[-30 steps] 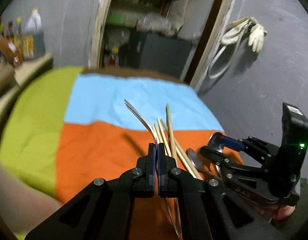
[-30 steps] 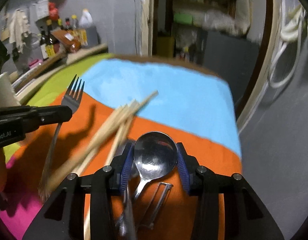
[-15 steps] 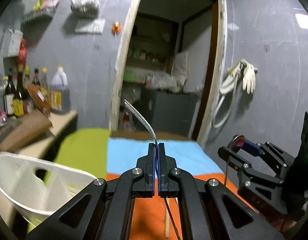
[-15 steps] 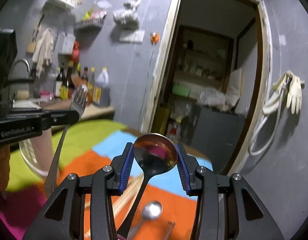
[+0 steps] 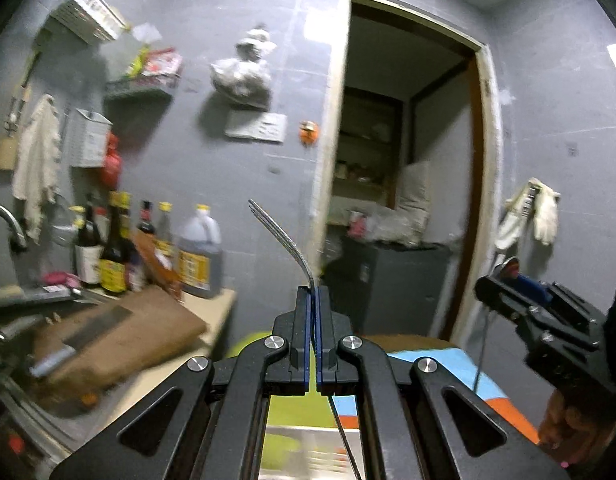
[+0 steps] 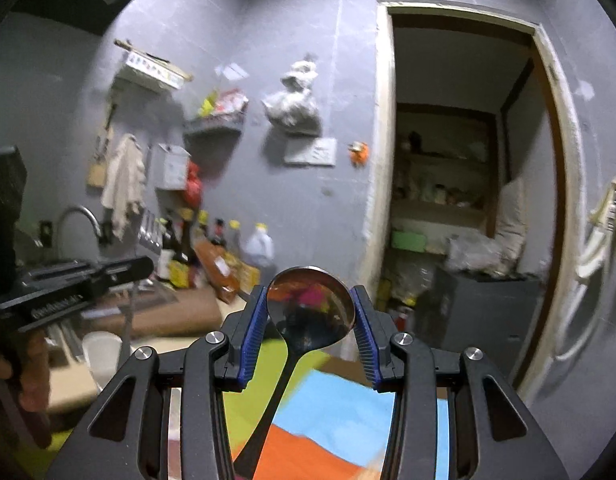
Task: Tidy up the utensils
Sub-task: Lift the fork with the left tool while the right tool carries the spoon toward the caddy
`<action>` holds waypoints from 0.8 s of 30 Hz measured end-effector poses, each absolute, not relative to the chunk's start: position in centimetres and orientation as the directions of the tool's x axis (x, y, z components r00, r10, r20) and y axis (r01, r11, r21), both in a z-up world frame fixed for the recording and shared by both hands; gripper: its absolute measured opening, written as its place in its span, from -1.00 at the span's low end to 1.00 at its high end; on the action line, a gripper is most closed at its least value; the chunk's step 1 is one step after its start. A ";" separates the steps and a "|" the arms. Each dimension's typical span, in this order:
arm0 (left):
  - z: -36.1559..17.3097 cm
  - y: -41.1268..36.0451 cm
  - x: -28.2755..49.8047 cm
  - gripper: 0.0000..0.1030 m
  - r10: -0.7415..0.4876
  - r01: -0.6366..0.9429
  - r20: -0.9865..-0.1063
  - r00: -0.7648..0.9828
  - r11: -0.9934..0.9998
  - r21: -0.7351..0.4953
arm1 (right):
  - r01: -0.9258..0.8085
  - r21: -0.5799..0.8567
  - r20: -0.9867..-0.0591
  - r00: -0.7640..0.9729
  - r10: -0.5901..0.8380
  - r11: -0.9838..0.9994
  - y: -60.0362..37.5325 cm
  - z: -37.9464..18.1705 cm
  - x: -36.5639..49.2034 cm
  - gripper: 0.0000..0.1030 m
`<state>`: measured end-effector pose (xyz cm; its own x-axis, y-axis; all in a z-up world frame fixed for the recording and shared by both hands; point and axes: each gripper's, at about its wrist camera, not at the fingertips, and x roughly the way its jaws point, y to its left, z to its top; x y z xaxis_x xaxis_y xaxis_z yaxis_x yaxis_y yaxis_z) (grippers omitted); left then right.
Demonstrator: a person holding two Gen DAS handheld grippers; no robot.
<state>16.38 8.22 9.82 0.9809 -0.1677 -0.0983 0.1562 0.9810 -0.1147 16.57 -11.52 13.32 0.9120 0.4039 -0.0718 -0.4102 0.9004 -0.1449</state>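
In the left wrist view, the left gripper (image 5: pixel 313 300) is pressed together on the neck of a fork (image 5: pixel 280 236), whose tines rise up and to the left beyond the fingertips while its handle hangs below them; off to its right the right gripper (image 5: pixel 504 280) is held up over the striped cloth (image 5: pixel 460 364). In the right wrist view, the right gripper (image 6: pixel 310 304) pinches the bowl of a spoon (image 6: pixel 310 304) between its blue pads (image 6: pixel 255 320), the handle slanting down under the claw, and the left gripper (image 6: pixel 142 266) sits far to its left with the fork's handle hanging beneath it.

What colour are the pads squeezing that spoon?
Blue, ribbed pads on black fingers, gripping the spoon bowl from both sides. The right wrist view shows them best.
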 end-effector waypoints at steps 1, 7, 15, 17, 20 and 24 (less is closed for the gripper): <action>10.0 9.1 16.4 -1.00 -0.141 0.131 -0.091 0.986 0.986 -0.107 | -0.425 -0.142 -0.065 0.905 0.420 0.894 -10.7 13.6 16.7 -0.24; 9.8 13.1 17.1 -1.00 -0.004 -0.002 -0.077 0.997 0.997 -0.071 | -0.475 -0.140 -0.038 0.879 0.475 0.869 -6.4 13.6 17.5 -0.24; 6.5 14.5 18.5 -1.00 0.034 -0.036 -0.113 0.993 0.999 -0.022 | -0.497 -0.168 -0.104 0.868 0.486 0.851 -3.7 10.2 18.7 -0.24; 5.6 14.4 18.7 -1.00 0.019 -0.022 -0.131 0.991 1.000 -0.021 | -0.503 -0.166 -0.118 0.864 0.490 0.848 -4.0 9.2 18.6 -0.24; 4.6 14.1 18.9 -1.00 0.000 -0.004 -0.152 0.988 1.000 -0.022 | -0.516 -0.162 -0.151 0.856 0.495 0.841 -4.1 7.9 18.7 -0.23; 3.7 13.7 18.8 -1.00 -0.026 0.022 -0.186 0.982 0.999 -0.023 | -0.540 -0.154 -0.189 0.838 0.512 0.827 -4.1 6.2 18.7 -0.23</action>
